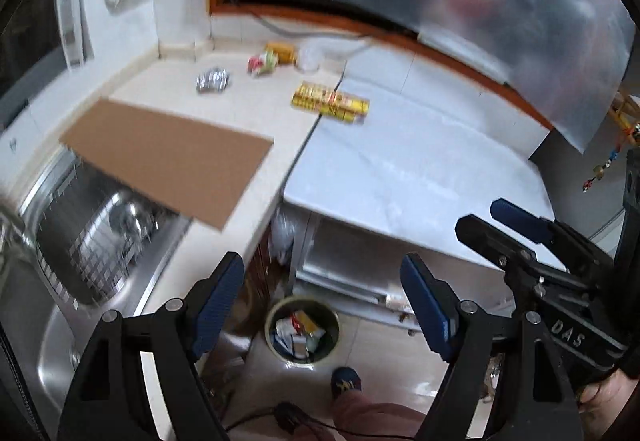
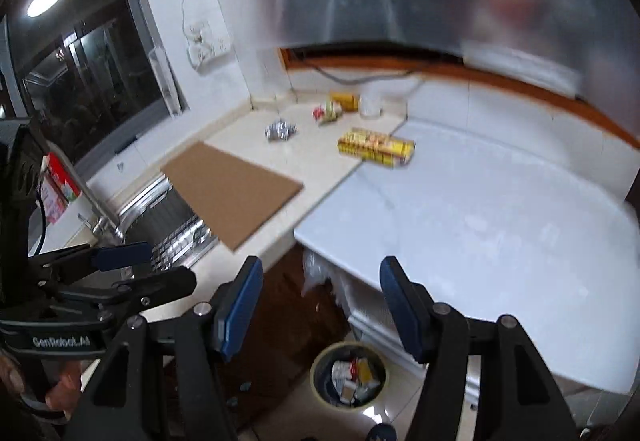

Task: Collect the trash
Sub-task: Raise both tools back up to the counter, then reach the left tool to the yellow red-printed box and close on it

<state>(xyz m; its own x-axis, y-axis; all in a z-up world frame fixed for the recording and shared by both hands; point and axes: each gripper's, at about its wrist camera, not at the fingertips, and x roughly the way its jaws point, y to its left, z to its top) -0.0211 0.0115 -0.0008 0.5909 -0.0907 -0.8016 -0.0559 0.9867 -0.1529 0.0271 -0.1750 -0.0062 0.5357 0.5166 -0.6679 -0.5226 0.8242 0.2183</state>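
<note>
Hovering above the counter edge, the left gripper (image 1: 322,305) and the right gripper (image 2: 320,307) both stand with jaws well apart and nothing between the blue pads; neither has hold of any item. Both tools tilt downward, which places the bin (image 1: 302,333) on the floor directly between the fingers in each view; it already contains wrappers and paper, so some of the collection appears done. Remaining trash lies at the far side of the beige counter (image 1: 256,113): a crumpled foil wad (image 1: 212,80) to the left, a red and green wrapper (image 1: 262,62) beyond it, a yellow packet (image 1: 282,51) and a clear plastic bag (image 1: 310,57) against the wall, and a flat yellow box (image 1: 330,104) straddling the seam with the white table (image 1: 420,169). A brown board (image 1: 168,157) rests near, overhanging the sink (image 1: 96,229), apparently as a cover. Judged from this layout, the empty open jaws suit a reach to the far items next.
</note>
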